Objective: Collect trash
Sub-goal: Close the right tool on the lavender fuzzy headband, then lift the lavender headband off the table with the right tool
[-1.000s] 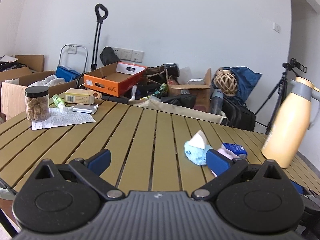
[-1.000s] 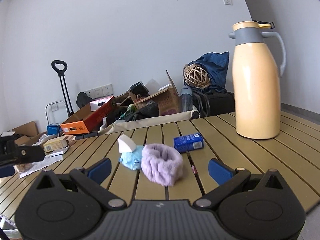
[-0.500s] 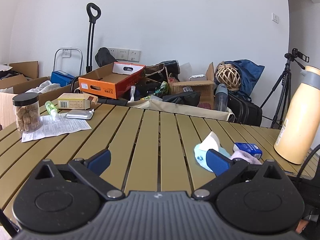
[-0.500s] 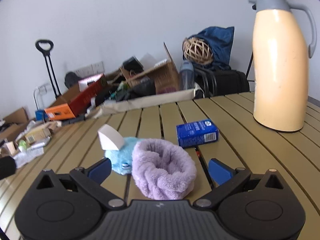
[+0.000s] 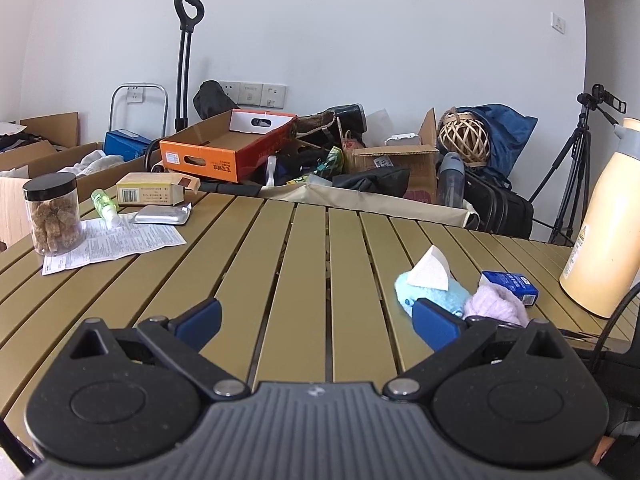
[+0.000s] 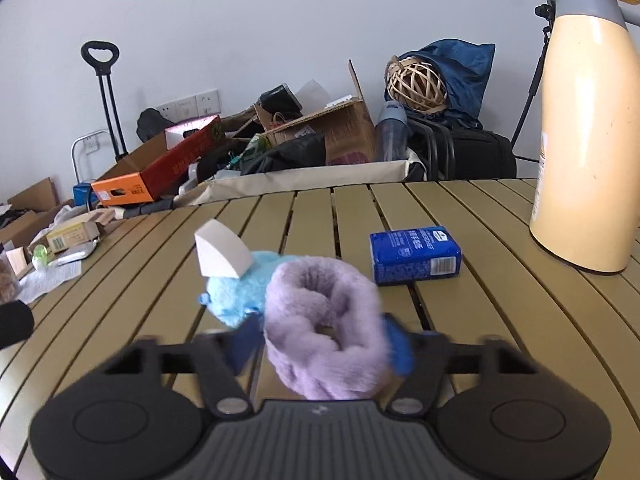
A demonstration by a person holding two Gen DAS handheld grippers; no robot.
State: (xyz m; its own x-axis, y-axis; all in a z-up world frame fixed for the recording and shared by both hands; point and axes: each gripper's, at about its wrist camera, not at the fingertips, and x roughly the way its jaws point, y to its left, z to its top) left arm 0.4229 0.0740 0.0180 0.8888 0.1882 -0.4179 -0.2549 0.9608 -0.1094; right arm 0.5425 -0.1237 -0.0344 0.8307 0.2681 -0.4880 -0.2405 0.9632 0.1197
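A purple fluffy band (image 6: 324,320) stands on the slatted table (image 6: 480,300), right between the fingers of my right gripper (image 6: 320,344). Its jaws are closing, and the blurred blue pads (image 6: 244,340) touch the band's sides. Against the band's left lies a light blue fluffy piece (image 6: 236,288) with a white wedge sponge (image 6: 218,254) on top. A blue packet (image 6: 414,254) lies just behind. In the left wrist view the same purple band (image 5: 496,308) and blue piece (image 5: 440,296) sit at the right. My left gripper (image 5: 316,320) is open above bare slats.
A tall cream thermos jug (image 6: 584,140) stands at the table's right. At the far left are a jar (image 5: 52,214), a printed sheet (image 5: 112,240), a green bottle (image 5: 104,202), a yellow box (image 5: 154,194) and a silver pouch (image 5: 162,214). Boxes and bags crowd the floor behind.
My right gripper moved forward up to the purple band, and its jaws came in from wide apart to the band's sides. My left gripper shifted slightly, then held still.
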